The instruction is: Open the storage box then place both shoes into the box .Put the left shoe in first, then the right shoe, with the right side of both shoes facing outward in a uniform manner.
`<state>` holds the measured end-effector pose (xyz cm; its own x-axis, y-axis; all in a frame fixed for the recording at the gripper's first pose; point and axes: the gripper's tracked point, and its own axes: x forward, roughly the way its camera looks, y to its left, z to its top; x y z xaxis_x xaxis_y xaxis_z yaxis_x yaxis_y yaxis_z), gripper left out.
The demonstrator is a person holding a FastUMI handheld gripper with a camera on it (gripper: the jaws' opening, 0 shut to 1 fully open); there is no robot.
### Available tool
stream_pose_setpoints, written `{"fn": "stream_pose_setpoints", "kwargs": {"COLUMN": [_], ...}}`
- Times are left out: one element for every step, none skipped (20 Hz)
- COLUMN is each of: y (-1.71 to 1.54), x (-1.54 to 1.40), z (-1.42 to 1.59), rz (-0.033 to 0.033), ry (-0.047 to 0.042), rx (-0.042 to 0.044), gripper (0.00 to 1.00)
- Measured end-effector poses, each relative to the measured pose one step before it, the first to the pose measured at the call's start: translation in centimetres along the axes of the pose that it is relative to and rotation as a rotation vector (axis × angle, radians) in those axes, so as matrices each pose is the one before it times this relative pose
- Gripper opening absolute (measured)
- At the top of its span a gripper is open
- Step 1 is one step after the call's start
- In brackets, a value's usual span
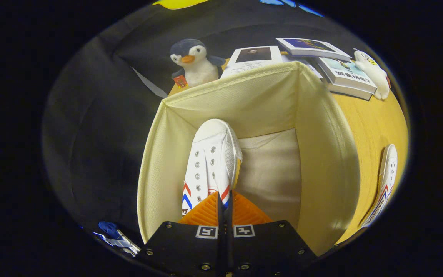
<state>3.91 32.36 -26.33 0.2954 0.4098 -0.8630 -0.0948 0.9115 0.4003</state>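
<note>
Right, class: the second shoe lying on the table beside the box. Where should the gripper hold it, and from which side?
Grip the shoe across its collar rim, coming from above: it lies flat on the table to the right of the box, so its opening is probably reachable. The gripper is now shut on the first shoe.

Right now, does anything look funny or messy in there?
Nothing looks spilled or broken. The hand-held gripper is pinching one white shoe, toe pointing down into the open box. The other shoe lies on the table beside the box.
</note>
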Motion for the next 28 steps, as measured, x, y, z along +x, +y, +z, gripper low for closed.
{"fn": "stream_pose_setpoints", "kwargs": {"y": [0.029,-0.099,0.005,0.079,-0.073,0.598,0.784,0.683,0.244,-0.094,-0.249,-0.247,-0.232,-0.035,-0.196,-0.221,-0.326,-0.416,-0.376,-0.558,-0.727,-0.917,-0.933,-1.025,-1.064,-1.086,-1.09,-0.954], "x": [0.426,0.278,0.216,0.269,0.308,0.198,0.137,-0.378,-0.395,-0.374,-0.564,-0.777,-1.213,-0.457,-0.991,-1.178,-1.064,-1.102,-0.997,-0.947,-0.891,-0.787,-0.675,-0.63,-0.58,-0.528,-0.467,-0.418], "z": [-0.143,-0.001,0.055,-0.103,-0.178,-0.366,0.125,0.252,0.389,0.134,0.319,0.317,0.428,0.377,0.476,0.498,0.634,0.484,0.488,0.5,0.401,0.261,0.194,-0.034,-0.106,-0.244,-0.224,-0.3], "rz": [-0.01159,-0.01368,-0.00839,-0.00732,-0.01003,0.02299,0.03423,0.02209,0.0113,-0.00674,-0.00927,-0.00717,0.00224,0.00537,0.00436,0.00161,-0.00081,0.00099,0.00378,-0.00138,-0.00552,-0.00882,-0.0087,-0.01313,-0.01185,-0.01333,-0.01303,-0.00767], "ry": [0.00711,-0.00201,-0.00358,-0.00042,0.00331,0.00512,-0.00817,-0.0183,-0.01664,-0.0101,-0.01902,-0.01805,-0.0223,-0.02307,-0.01957,-0.02144,-0.02159,-0.01921,-0.01852,-0.01631,-0.01605,-0.01208,-0.0101,-0.00574,-0.00129,0.00074,0.00254,0.00308], "rx": [-0.00254,-0.00938,-0.01777,-0.02218,-0.0238,-0.01485,-0.00317,-0.00632,-0.01659,-0.02558,-0.03414,-0.03158,-0.01976,-0.01001,-0.00386,-0.00444,-0.00559,-0.00312,0.00009,0.00098,0.00131,0.00316,0.00253,0.00267,0.0,-0.00021,0.00154,0.00549], "gripper": [0.01,0.01,0.01,0.01,0.01,0.01,0.11,0.3,0.46,0.72,0.77,0.84,0.91,1.0,0.98,0.98,0.98,0.98,0.98,0.98,0.98,0.98,0.98,0.98,0.98,0.98,0.98,0.98]}}
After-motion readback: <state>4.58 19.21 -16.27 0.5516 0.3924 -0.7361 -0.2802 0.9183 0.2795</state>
